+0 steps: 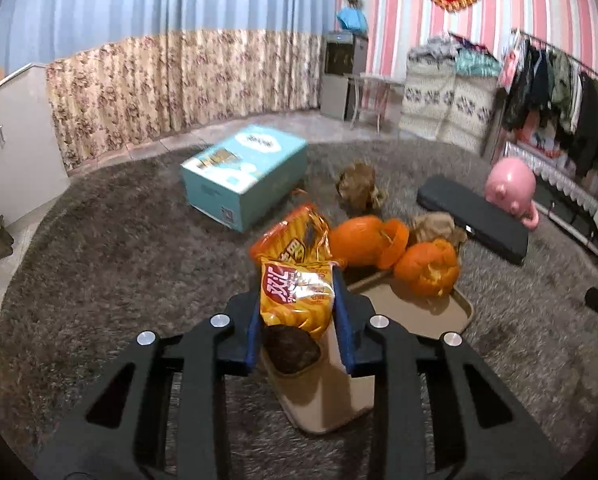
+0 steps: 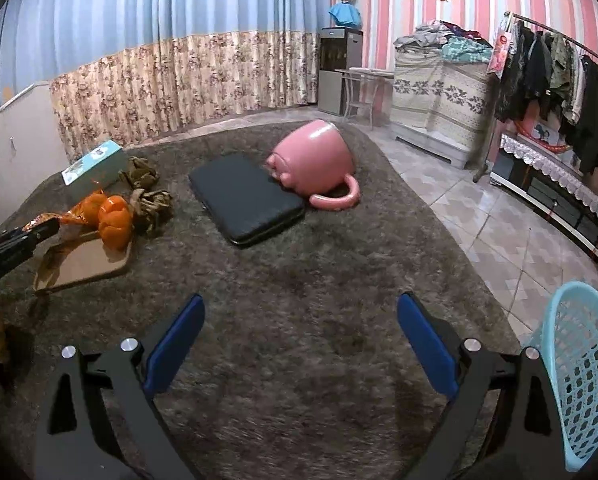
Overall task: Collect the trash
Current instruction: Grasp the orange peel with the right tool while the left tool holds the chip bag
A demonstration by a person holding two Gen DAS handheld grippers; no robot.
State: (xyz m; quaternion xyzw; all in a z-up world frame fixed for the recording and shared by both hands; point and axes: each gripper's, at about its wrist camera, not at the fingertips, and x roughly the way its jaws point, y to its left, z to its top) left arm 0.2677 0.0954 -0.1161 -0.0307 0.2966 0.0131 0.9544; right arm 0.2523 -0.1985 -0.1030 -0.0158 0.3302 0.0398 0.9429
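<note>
A yellow-orange snack wrapper (image 1: 299, 312) sits upright between the blue pads of my left gripper (image 1: 297, 288), which is shut on it just above a tan tray (image 1: 427, 312). A second orange wrapper (image 1: 291, 236) lies right behind it. Orange peels (image 1: 359, 240) rest at the tray's far edge, with crumpled brown paper (image 1: 357, 186) beyond. In the right wrist view the peels (image 2: 115, 220), paper (image 2: 151, 204) and tray (image 2: 87, 260) lie at the left. My right gripper (image 2: 299, 340) stands open over bare carpet with nothing between its fingers.
A teal box (image 1: 245, 172), a black case (image 2: 247, 200) and a tipped pink mug (image 2: 315, 160) lie on the shaggy grey carpet. A light blue mesh basket (image 2: 583, 380) stands at the right, by the tiled floor. Clothes hang on a rack along the right wall.
</note>
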